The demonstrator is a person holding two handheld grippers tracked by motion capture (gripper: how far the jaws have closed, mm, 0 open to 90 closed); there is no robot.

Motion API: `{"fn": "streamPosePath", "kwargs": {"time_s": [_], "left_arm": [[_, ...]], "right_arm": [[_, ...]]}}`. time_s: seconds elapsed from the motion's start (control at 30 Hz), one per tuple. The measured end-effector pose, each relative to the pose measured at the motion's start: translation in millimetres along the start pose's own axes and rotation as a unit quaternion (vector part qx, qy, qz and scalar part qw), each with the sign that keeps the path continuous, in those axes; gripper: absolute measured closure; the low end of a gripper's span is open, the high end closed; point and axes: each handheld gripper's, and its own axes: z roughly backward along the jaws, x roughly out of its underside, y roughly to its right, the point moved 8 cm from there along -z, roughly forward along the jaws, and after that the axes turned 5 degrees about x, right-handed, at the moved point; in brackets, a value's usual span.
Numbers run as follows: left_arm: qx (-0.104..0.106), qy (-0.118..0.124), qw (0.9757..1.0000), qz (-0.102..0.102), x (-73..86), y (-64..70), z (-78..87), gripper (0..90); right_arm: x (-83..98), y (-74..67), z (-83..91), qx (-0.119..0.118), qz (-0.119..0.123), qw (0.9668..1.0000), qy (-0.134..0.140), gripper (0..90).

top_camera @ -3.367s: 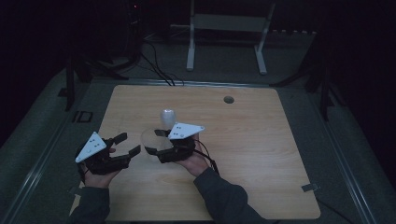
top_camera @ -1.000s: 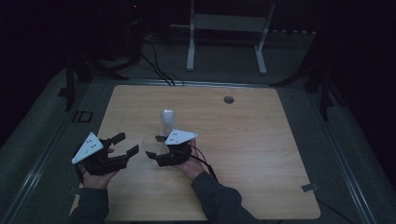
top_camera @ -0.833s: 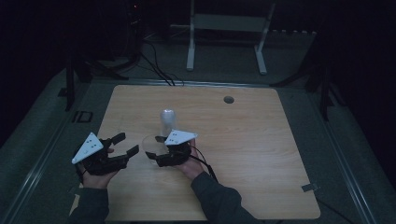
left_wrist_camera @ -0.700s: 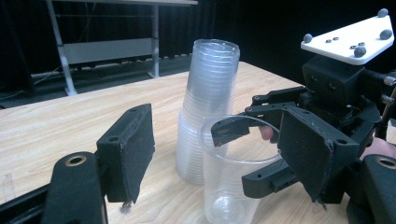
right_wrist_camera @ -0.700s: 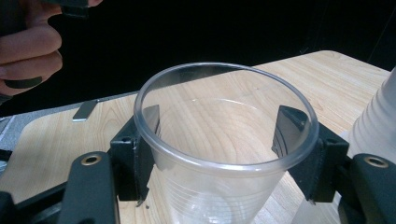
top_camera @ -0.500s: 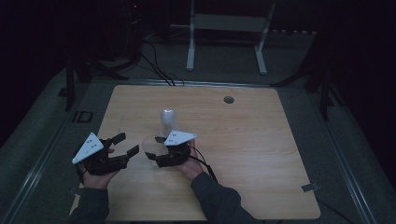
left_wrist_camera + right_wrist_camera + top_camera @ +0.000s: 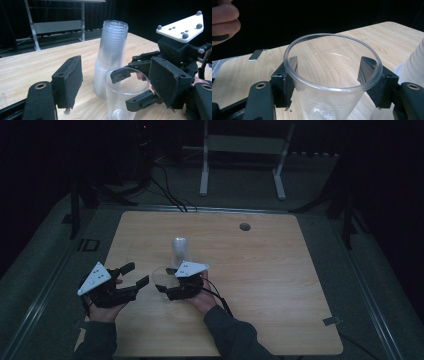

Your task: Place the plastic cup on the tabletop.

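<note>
A tall stack of clear plastic cups (image 7: 180, 251) (image 7: 111, 57) stands upside down near the middle of the wooden table (image 7: 280, 285). In front of it my right gripper (image 7: 164, 280) (image 7: 332, 75) is shut on a single clear cup (image 7: 160, 274) (image 7: 332, 82), held upright with a pad pressed on each side below the rim. To its left my left gripper (image 7: 137, 273) (image 7: 116, 85) is open and aimed at that cup (image 7: 125, 100); its pads stand apart from the cup. The right gripper's white plate (image 7: 180, 25) rises behind.
The table has a round hole (image 7: 245, 226) toward its far side. A metal stand (image 7: 240, 150) and cables (image 7: 170, 195) lie on the floor beyond the table. A small grey tag (image 7: 332, 321) sits at the front right edge.
Since the earliest frame my right gripper has drawn the cup slightly toward the person, away from the stack. Over the last second both grippers have stayed almost still.
</note>
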Motion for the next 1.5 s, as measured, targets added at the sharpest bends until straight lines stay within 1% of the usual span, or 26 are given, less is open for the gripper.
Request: {"fn": "streamPosePath", "kwargs": {"time_s": [0.77, 1.07, 1.23, 1.5], "left_arm": [[0.001, -0.001, 1.0000, 0.000, 0.5, 0.1, 0.1, 27.6], [0.001, 0.000, 1.0000, 0.000, 0.3, 0.2, 0.2, 27.6], [0.001, 0.000, 1.0000, 0.001, 0.4, 0.1, 0.4, 27.6], [0.000, 0.000, 1.0000, 0.001, 0.4, 0.1, 0.7, 27.6]], "right_arm": [[11.7, 0.2, -7.5, 0.004, 0.002, 0.9999, -0.012, 31.6], [15.0, -0.7, -10.7, 0.006, 0.011, 0.9998, -0.017, 31.3], [17.6, -1.3, -12.7, 0.005, 0.010, 0.9997, -0.020, 31.1], [20.6, -2.5, -14.7, 0.005, 0.016, 0.9995, -0.025, 30.0]]}}
